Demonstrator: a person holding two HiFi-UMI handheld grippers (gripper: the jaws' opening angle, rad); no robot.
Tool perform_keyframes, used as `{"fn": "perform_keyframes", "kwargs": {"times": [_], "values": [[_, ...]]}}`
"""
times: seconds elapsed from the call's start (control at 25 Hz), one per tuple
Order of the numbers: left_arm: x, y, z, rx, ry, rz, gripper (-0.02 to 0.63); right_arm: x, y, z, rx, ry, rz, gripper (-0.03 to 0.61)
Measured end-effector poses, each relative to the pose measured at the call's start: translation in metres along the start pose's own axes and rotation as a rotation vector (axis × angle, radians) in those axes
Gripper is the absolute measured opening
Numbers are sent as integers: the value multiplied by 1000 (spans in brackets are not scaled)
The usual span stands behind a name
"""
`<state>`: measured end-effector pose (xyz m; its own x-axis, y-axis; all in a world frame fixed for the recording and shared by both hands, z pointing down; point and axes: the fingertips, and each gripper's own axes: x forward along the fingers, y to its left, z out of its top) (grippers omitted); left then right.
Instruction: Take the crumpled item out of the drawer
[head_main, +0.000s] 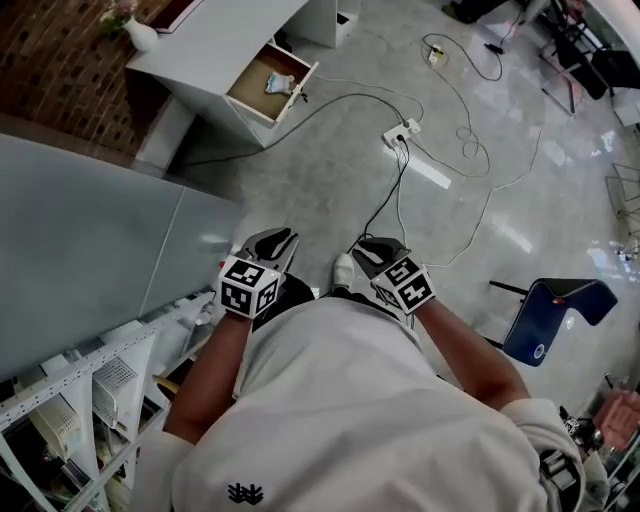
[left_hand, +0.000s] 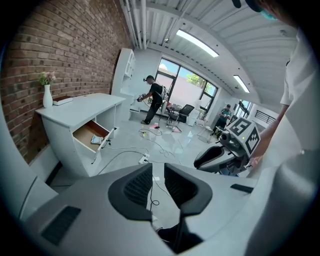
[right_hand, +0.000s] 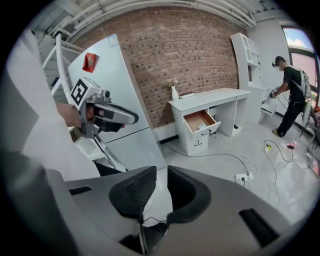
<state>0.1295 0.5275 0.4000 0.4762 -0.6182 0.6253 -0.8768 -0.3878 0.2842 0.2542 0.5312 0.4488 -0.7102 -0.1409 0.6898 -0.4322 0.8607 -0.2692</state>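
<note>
The white desk (head_main: 215, 40) stands far ahead at the upper left, its wooden drawer (head_main: 262, 84) pulled open. A pale crumpled item (head_main: 281, 83) lies inside it, also seen as the crumpled item (left_hand: 96, 140) and the crumpled item (right_hand: 203, 126) in the gripper views. My left gripper (head_main: 275, 243) and right gripper (head_main: 372, 250) are held close to my body, well short of the desk. In the left gripper view my left gripper (left_hand: 158, 172) shows a narrow gap with nothing in it. My right gripper (right_hand: 161, 177) stands likewise, slightly open and empty.
A power strip (head_main: 402, 131) and trailing cables cross the glossy floor between me and the desk. A grey cabinet (head_main: 90, 240) and white shelving (head_main: 90, 390) are at my left, a blue chair (head_main: 548, 315) at my right. A person (left_hand: 154, 100) stands far back.
</note>
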Motion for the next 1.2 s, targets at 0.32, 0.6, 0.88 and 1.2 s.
{"fn": "perform_keyframes", "kwargs": {"times": [0.32, 0.6, 0.88, 1.2], "values": [[63, 63, 57, 1, 24, 39, 92, 29, -62, 39, 36, 12, 15, 78], [113, 161, 119, 44, 49, 28, 57, 69, -130, 117, 96, 31, -76, 40], [163, 266, 170, 59, 81, 14, 49, 110, -188, 193, 134, 74, -146, 37], [217, 354, 185, 32, 125, 59, 51, 161, -227, 254, 75, 91, -133, 37]]}}
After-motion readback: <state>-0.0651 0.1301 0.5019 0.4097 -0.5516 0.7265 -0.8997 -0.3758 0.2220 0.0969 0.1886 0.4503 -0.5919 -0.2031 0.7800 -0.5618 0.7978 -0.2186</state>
